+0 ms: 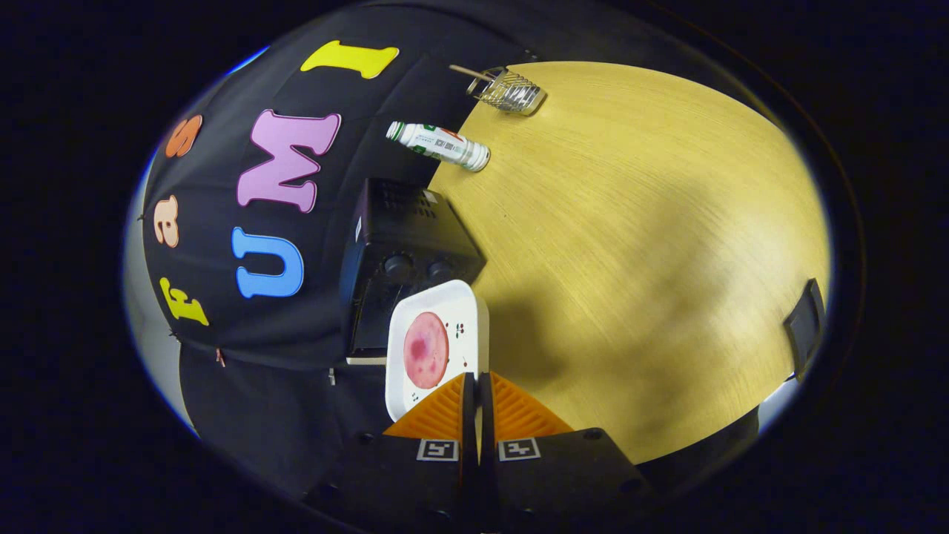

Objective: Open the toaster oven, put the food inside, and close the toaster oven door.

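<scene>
Gripper view, gripper (477,380): I see its two fingers drawn almost together, pinching the near rim of the white plate (460,304) between them; only a thin slit stays between the tips.
Gripper view, plate: a white square dish with rounded corners, held edge-on in the fingers, its face turned toward me and tilted. Its long axis runs away from the fingertips toward the oven. Small dark specks mark its face beside the food.
Gripper view, food: a round pink slice (425,350) lies flat on the plate, just ahead of the fingertips, with a darker patch near its middle. I cannot tell what kind of food it is.
Gripper view, toaster oven (404,237): a black box beyond the plate, standing at the table's edge against the booth wall. Two round knobs (398,267) face me. The plate covers the lower part of the front, so I cannot make out whether the door is open or closed.
Gripper view, table (630,259): pale wood, lit, with a broad shadow beside the fingers.
Gripper view, bottle (437,144): white with a green cap, beyond the oven; label too small to make out.
Gripper view, wire rack (508,90): small, metal, farther along the same table edge.
</scene>
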The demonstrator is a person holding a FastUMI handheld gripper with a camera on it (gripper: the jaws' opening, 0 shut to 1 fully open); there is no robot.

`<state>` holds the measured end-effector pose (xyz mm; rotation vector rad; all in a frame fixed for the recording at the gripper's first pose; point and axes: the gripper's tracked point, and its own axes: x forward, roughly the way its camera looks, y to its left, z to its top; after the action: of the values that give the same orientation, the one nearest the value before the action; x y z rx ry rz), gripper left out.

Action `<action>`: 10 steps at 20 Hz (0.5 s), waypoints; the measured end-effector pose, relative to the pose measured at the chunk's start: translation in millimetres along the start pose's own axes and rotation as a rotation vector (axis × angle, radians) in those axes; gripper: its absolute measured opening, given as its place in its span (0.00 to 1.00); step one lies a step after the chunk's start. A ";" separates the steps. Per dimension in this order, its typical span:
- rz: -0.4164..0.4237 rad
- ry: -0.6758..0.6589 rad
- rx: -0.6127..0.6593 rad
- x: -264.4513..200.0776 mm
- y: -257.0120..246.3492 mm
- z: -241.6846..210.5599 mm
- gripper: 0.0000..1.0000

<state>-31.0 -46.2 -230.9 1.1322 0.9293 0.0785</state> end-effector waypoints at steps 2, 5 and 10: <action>0.012 0.016 -0.014 7.9 14.5 -16.3 0.05; 0.030 0.020 -0.018 26.0 37.0 -33.6 0.05; 0.044 0.015 -0.034 67.8 66.7 -57.9 0.05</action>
<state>-0.7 60.7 -224.1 1.1221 0.9137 0.1386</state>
